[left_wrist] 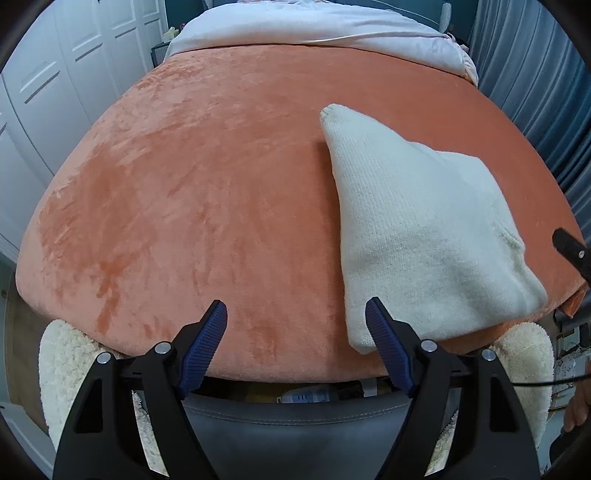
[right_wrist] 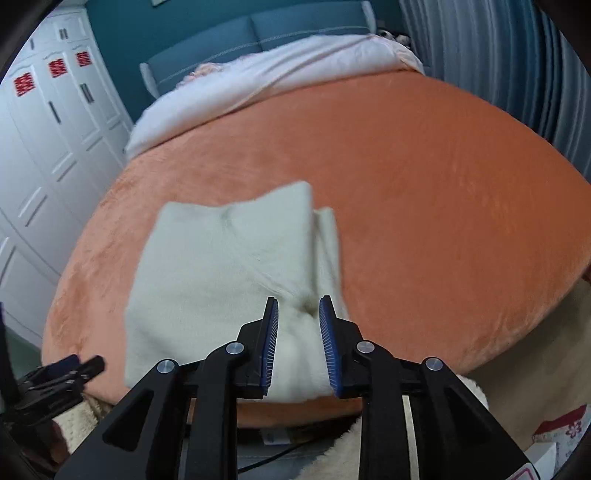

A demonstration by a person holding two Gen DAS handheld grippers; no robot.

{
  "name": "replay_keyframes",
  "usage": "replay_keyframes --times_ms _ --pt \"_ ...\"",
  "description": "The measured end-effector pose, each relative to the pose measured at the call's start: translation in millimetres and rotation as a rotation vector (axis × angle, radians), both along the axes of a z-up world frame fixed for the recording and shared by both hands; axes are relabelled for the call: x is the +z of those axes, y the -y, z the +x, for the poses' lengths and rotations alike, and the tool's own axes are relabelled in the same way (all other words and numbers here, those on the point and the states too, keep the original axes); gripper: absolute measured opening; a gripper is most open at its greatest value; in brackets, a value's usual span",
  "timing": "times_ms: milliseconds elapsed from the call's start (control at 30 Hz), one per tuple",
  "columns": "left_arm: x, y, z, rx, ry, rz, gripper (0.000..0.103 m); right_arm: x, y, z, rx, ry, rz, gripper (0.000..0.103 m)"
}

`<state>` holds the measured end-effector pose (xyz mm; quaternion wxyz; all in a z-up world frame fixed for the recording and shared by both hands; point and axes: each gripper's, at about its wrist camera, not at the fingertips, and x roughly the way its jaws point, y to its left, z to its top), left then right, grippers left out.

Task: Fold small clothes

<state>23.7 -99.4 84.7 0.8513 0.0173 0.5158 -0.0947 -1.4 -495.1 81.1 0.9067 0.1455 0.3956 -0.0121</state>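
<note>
A cream knitted garment [left_wrist: 417,229] lies folded on the orange plush bed cover [left_wrist: 184,192], near the front edge. My left gripper [left_wrist: 295,310] is open and empty, its right finger just at the garment's near left corner. In the right wrist view the same garment [right_wrist: 221,266] lies folded with a layer showing at its right side. My right gripper [right_wrist: 298,304] is open, its jaws a small way apart over the garment's near right part, holding nothing. The left gripper shows at the lower left of the right wrist view [right_wrist: 70,369].
A pink-white duvet [left_wrist: 314,29] is bunched at the far end of the bed. White wardrobe doors [left_wrist: 55,92] stand on the left, grey-blue curtains [left_wrist: 535,74] on the right. A fluffy cream rug [left_wrist: 62,369] and a dark chair seat [left_wrist: 295,424] are below the bed's front edge.
</note>
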Motion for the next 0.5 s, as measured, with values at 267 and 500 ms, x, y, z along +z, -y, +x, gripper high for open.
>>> replay_keyframes --times_ms 267,500 --pt "2 -27 8 0.075 -0.004 0.013 0.075 -106 -115 89 0.317 -0.275 -0.013 0.023" --pt "3 -45 16 0.115 -0.004 0.003 0.077 -58 -92 59 0.212 -0.143 -0.017 0.018"
